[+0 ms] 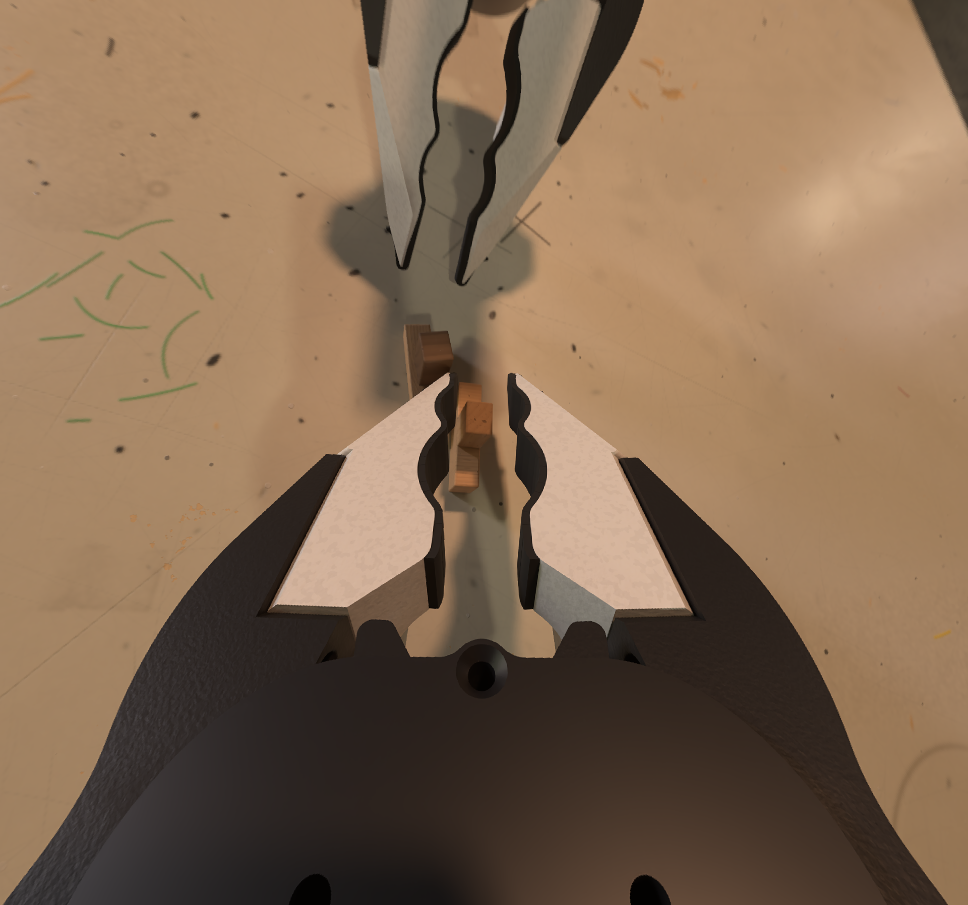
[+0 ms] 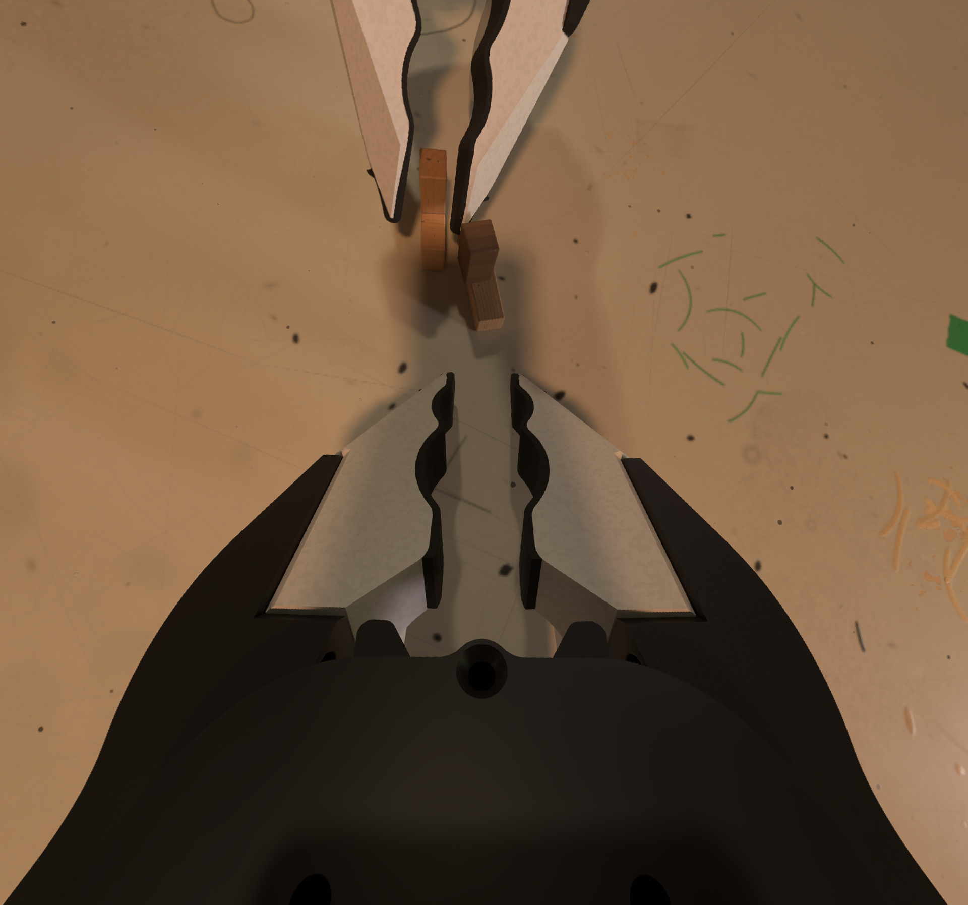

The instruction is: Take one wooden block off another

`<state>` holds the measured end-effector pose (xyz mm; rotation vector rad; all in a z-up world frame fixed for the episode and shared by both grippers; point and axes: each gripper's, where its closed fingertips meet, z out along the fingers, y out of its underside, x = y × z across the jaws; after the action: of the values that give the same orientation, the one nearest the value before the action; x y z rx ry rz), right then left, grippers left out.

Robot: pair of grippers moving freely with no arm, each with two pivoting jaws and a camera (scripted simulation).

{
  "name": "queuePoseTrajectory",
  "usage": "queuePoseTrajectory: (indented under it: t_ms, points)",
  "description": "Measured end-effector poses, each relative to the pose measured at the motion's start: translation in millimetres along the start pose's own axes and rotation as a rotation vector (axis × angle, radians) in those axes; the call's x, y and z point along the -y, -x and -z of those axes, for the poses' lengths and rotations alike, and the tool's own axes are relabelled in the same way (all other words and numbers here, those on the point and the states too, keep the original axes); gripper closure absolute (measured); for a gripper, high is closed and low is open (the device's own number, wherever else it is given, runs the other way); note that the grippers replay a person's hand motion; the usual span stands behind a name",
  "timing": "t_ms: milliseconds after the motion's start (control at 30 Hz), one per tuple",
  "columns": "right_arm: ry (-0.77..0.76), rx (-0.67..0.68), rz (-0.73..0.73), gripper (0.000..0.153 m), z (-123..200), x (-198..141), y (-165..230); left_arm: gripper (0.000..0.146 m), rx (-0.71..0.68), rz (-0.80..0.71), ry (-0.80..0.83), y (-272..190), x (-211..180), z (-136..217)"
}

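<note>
A light orange wooden block stands on the tan table between the fingers of my left gripper, which is open around it. There is a gap on one side. A darker brown block with a pale base stands just beyond it and to the left. In the right wrist view the orange block and the brown block stand side by side, very close. I cannot tell if they touch. My left gripper straddles the orange one. My right gripper is open and empty, short of the brown block. It faces the left gripper from across the blocks.
The worn tan table has green scribbles beside the blocks, which also show in the right wrist view. A bit of green tape lies at the far right. A dark edge runs along the top right corner.
</note>
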<state>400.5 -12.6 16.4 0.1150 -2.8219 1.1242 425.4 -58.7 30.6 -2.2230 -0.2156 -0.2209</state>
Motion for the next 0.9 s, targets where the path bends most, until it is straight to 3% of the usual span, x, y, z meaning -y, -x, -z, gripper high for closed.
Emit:
queuePoseTrajectory:
  t_ms: [267, 500, 667, 900]
  points:
    - [0.004, -0.001, 0.003, 0.132, 0, 1, 2, 0.125, 0.022, -0.052, 0.080, 0, -13, 2]
    - [0.008, -0.008, 0.000, 0.132, -2, 3, 2, 0.137, 0.013, -0.038, 0.051, 2, -10, 7]
    - [-0.012, 0.011, -0.002, 0.135, -4, 8, 5, 0.137, -0.133, 0.089, -0.190, 0, 22, 28]
    - [-0.054, 0.069, 0.033, 0.135, -17, 23, 22, 0.137, -0.493, 0.215, -0.493, -21, 56, 66]
